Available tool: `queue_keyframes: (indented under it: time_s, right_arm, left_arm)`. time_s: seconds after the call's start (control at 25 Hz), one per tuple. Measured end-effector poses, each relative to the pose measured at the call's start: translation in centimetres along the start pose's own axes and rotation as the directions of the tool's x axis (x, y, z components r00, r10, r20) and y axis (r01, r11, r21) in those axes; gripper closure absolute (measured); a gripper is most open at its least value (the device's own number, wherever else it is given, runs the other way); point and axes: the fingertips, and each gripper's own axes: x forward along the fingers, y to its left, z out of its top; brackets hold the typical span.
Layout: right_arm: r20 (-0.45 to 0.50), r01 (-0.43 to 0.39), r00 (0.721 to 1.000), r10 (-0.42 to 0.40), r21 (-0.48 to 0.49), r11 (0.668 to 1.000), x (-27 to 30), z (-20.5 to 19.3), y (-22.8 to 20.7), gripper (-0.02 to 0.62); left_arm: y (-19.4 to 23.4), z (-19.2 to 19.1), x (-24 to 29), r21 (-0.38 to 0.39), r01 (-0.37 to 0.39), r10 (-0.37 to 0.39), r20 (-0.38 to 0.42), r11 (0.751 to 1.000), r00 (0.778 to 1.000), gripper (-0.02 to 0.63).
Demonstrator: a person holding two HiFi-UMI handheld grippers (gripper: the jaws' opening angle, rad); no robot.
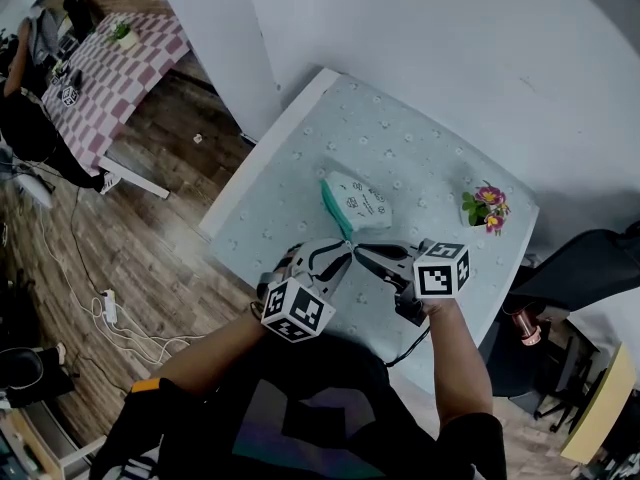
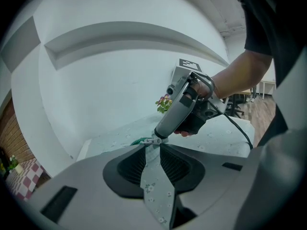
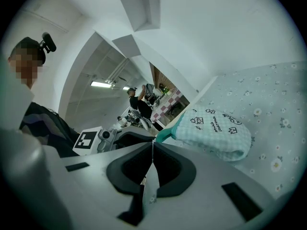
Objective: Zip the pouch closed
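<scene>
Right now I am watching the pouch (image 1: 360,200) lying flat on the table (image 1: 290,168), with its teal zip edge (image 1: 334,208) running toward me. My right claw (image 3: 153,143) is pinching shut on what looks like the small metal zip tab (image 2: 152,141) at the near end. My left claw (image 2: 152,147) is standing open just beside it, gripping nothing. I am judging the pouch to be light, soft padded cloth, so it is likely going to slide and bunch once the tab pulls. I am thinking the left claw should be clamping the teal end beside the tab to anchor it. The tab looks slick, so a firm pinch matters.
</scene>
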Motion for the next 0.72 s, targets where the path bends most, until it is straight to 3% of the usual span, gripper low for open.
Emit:
queue_keyframes:
  time_s: [0.28, 0.72]
  right_arm:
    - [-0.006, -0.006, 1.000, 0.006, -0.004, 1.000, -0.10, -0.15, 0.10, 0.571]
    - [-0.068, 0.017, 0.997, -0.024, -0.097, 0.995, -0.39, -0.73, 0.53, 0.571]
  left_arm:
    - [-0.15, 0.17, 0.03, 0.018, 0.002, -0.002, -0.003, 1.000, 1.000, 0.499]
    - [-0.79, 0.49, 0.06, 0.058, 0.066, -0.066, -0.011, 0.996, 0.998, 0.499]
